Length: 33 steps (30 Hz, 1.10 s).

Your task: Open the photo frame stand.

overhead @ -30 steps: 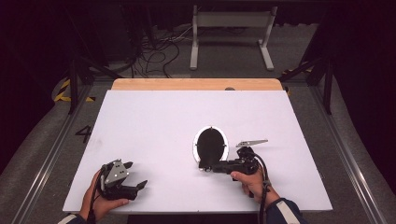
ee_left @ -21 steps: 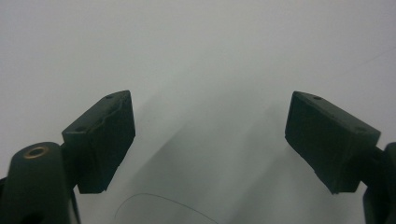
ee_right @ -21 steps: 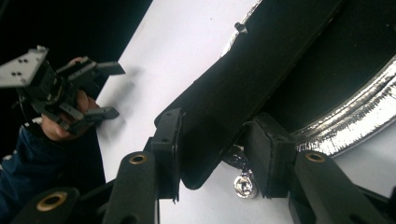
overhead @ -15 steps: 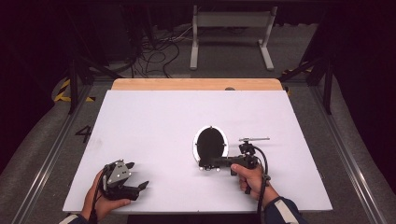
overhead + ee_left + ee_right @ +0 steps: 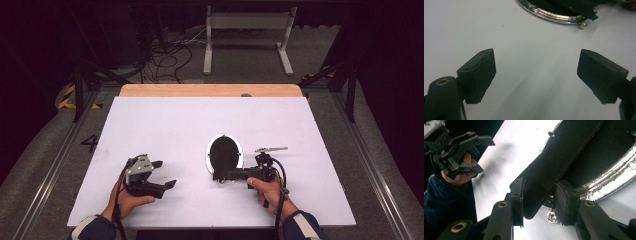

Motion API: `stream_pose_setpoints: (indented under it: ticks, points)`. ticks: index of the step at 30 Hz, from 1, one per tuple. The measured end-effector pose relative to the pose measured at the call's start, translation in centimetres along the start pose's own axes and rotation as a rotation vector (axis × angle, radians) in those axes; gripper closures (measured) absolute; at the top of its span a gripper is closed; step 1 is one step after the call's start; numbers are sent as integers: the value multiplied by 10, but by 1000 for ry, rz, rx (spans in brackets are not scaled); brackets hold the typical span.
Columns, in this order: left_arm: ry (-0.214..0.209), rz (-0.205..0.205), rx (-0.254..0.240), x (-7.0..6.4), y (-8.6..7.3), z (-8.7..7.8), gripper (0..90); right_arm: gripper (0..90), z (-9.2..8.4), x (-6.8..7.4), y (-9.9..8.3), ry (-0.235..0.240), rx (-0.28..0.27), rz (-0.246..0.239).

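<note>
Leftward and forward since the earlier frame, the left tool [image 5: 161,174] hovers spread over the tabletop [image 5: 165,125]; the right tool [image 5: 537,200], just closing, pinches the frying pan's handle [image 5: 554,165], not yet lifted

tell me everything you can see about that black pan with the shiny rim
The pan is a small round one with a black inside and a bright, silvery rim that looks like metal. Its flat black handle runs toward the person, and a small screw shows by its end. It sits upright on the white table, right of centre. The right tool has its jaws on either side of the handle. The left tool is open, apart from it.
</note>
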<state>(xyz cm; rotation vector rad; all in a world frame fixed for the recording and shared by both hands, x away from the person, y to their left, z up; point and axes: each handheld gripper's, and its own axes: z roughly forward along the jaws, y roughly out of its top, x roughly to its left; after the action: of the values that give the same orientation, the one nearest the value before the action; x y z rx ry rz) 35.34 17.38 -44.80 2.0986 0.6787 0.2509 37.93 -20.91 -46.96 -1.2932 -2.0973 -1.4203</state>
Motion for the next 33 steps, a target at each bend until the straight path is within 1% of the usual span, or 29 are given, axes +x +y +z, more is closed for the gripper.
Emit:
stream_pose_setpoints:
  ticks: [1,2,3,4,5,6,7,8,9,10,11,12,13,14,16,17,18,19,20,21,22,24,25,26,27,31,33]
  points:
    - [-5,0,0,0,3,4,163,629,0,0,0,-3,2,-9]
    - [-22,-1,0,1,8,9,163,633,0,0,0,-5,2,-12]
    - [-32,-8,-5,2,12,14,164,638,1,0,0,-9,2,-19]
    - [-44,-7,-7,2,17,19,164,643,1,0,-1,-13,0,-26]
    - [-56,-6,1,3,21,24,163,648,2,0,-1,-15,2,-30]
    - [-56,-6,1,3,21,24,163,648,2,0,-1,-15,2,-30]
    - [-71,-10,11,3,26,33,163,648,2,-1,-1,-14,1,-32]
    - [-83,-1,23,4,29,39,162,648,2,-1,-1,-15,3,-33]
    - [-83,-18,36,4,32,46,162,648,2,-1,-1,-15,3,-33]
    - [-78,-23,59,4,35,54,167,648,2,0,-1,-16,4,-35]
    - [-72,-30,73,5,38,60,169,648,2,0,-1,-17,4,-38]
    - [-90,-46,66,7,41,64,168,647,2,0,-1,-19,3,-46]
    - [-109,-78,59,9,43,69,171,646,2,0,-1,-21,4,-52]
    - [-126,-110,66,13,46,74,170,646,2,0,-1,-20,3,-54]
    - [-175,-160,87,20,48,84,152,645,2,0,-2,-22,-1,-65]
    - [-166,-172,101,22,48,88,148,644,2,1,-2,-26,-1,-75]
    - [-171,-176,113,23,49,92,145,642,2,1,-2,-30,-2,-85]
    - [-191,-188,110,24,50,94,138,642,3,1,-2,-32,-4,-92]
    - [-199,-195,106,26,51,96,111,640,2,2,-2,-33,-3,-98]
    - [-193,-208,110,26,52,97,117,640,2,2,-2,-37,-1,-104]
    - [-192,-198,111,26,53,98,124,640,2,3,-2,-40,-3,-109]
    - [-202,-200,112,25,55,101,102,638,3,5,-3,-53,-7,-135]
    - [-210,-197,115,26,57,102,97,637,3,6,-4,-60,-10,-153]
    - [-216,-206,117,25,58,104,98,636,3,7,-4,-69,-7,-169]
    - [-218,-201,115,25,59,106,95,636,3,8,-4,-75,-9,-188]
    - [-238,-183,117,22,63,112,94,633,3,10,-5,-86,-8,-219]
    - [-245,-191,113,21,65,115,82,631,3,11,-5,-95,-5,-238]
